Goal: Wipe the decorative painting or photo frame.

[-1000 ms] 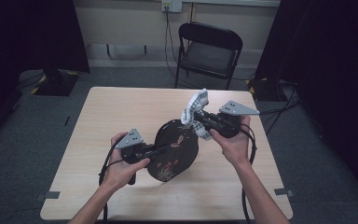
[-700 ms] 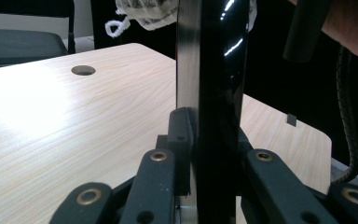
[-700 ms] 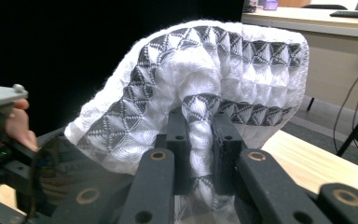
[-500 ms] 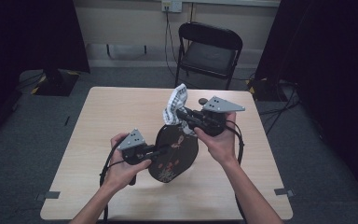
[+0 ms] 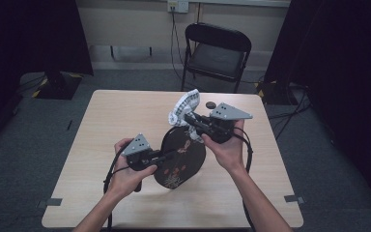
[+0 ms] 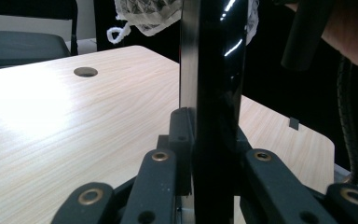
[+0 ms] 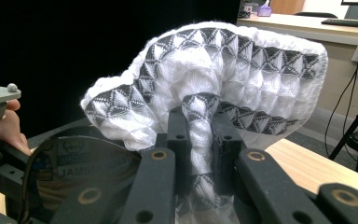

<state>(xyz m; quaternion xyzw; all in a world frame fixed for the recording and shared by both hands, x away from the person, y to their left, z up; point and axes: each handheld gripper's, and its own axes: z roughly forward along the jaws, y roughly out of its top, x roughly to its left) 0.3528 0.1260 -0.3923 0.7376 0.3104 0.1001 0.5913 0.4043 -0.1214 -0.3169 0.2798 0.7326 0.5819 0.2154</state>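
Above the table's middle my left gripper (image 5: pixel 166 155) clamps the dark plate (image 5: pixel 183 157) by its edge, tilted up; my right gripper (image 5: pixel 189 117) pinches the patterned cloth (image 5: pixel 183 107) just beyond its far rim.

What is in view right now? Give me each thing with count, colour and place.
plate: one, black with a floral pattern, held on edge above the table, clamped at its rim
cloth: one, white with grey pattern, pinched just above the plate's top
table: one, light wood, centre
hole cap: one, dark, far side of the tabletop
folding chair: one, black, behind the table
left gripper: black, shut on the plate
right gripper: black, shut on the cloth
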